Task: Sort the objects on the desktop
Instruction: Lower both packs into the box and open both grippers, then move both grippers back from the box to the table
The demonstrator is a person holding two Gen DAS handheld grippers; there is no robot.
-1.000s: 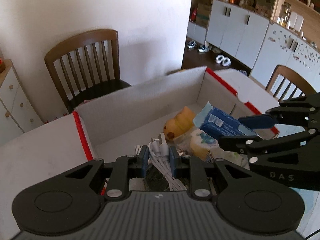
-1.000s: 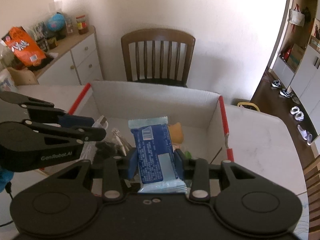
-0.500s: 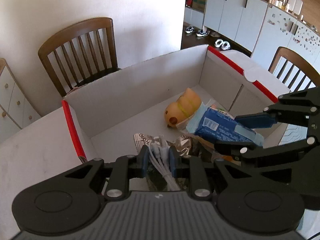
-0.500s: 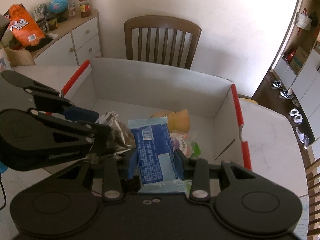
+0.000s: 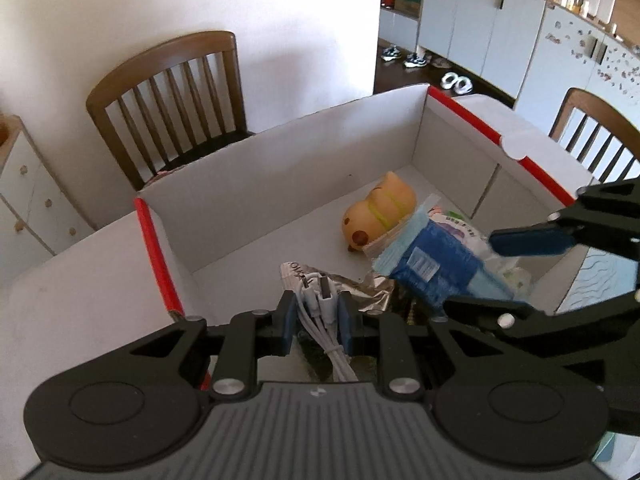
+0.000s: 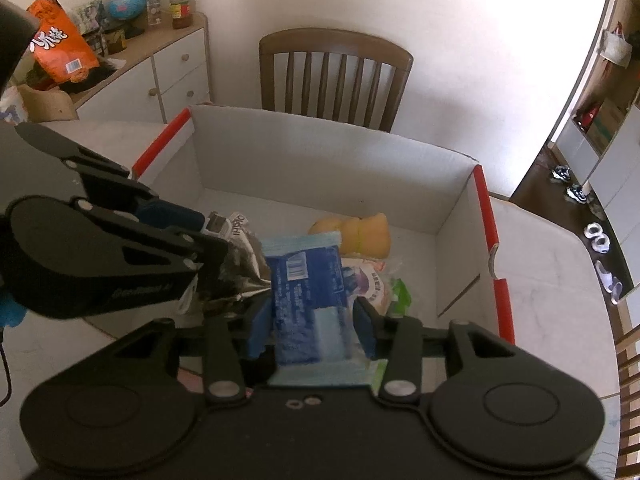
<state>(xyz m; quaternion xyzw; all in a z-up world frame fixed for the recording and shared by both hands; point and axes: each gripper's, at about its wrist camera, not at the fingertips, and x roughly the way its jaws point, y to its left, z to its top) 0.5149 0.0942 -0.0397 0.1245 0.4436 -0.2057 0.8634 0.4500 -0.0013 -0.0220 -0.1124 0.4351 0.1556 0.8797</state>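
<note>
Drop-off step: the right gripper [image 6: 312, 326], jaws opening, frees the blue packet [image 6: 308, 292] over the box [image 5: 280, 160]. The left gripper [image 5: 314, 318] pinches the cable [image 5: 320, 312]; it likely goes next.

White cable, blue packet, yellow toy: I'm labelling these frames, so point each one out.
white cable [image 5: 320, 312], left wrist view, on the bundled strands between the pads
blue packet [image 6: 308, 280], right wrist view, on its printed face
yellow toy [image 5: 376, 216], left wrist view, on its rounded body
</note>
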